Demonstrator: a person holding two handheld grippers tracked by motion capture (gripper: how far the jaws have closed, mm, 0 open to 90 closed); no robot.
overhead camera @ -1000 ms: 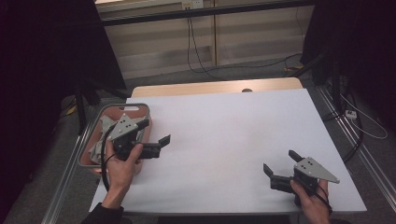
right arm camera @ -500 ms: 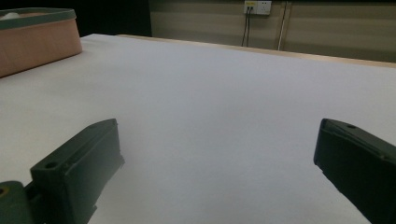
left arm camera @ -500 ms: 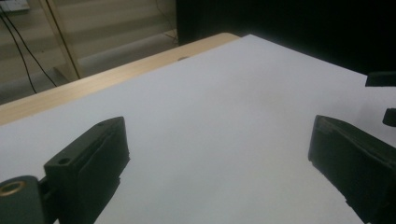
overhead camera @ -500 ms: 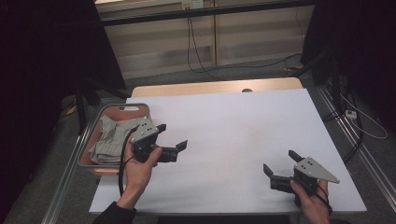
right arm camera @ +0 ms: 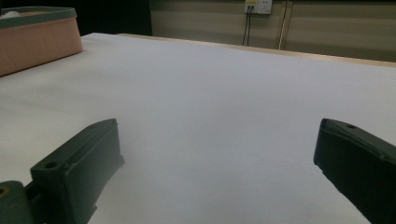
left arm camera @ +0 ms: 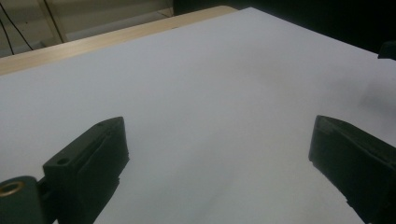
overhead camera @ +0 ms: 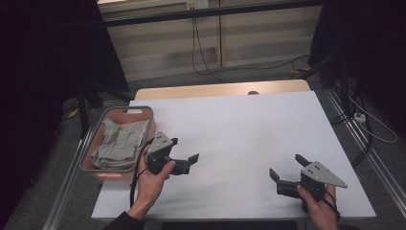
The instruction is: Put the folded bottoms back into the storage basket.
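Since a second ago the left gripper point(overhead camera: 183, 161) has come away from the basket point(overhead camera: 144, 111) and swung out over the white desk point(overhead camera: 249, 129); the right gripper point(overhead camera: 288, 173) has not shifted.

Both sets of jaws stand wide apart and hold nothing. In the left gripper view bare desk point(left arm camera: 210, 93) lies between and ahead of the jaws. The right gripper view shows the same, with the basket wall point(right arm camera: 37, 39) far off to the left of its jaws.

The cloth point(overhead camera: 119, 141), grey and crumpled, lies in the basket, behind and to the left of the left jaws and well apart from the right ones. It looks untouched by either gripper: nothing hangs from the jaws.

By the look of it, the work is taking the cloth out of the basket and onto the desk, and that step is not yet done. The left gripper points away from the cloth, toward the middle of the desk, so this reads as a pause or a reset between reaches.

The next move likely calls for the left gripper to turn back to the basket, dip its open jaws over the rim, and pinch a raised fold. The cloth is soft, so a shallow bite could slip.
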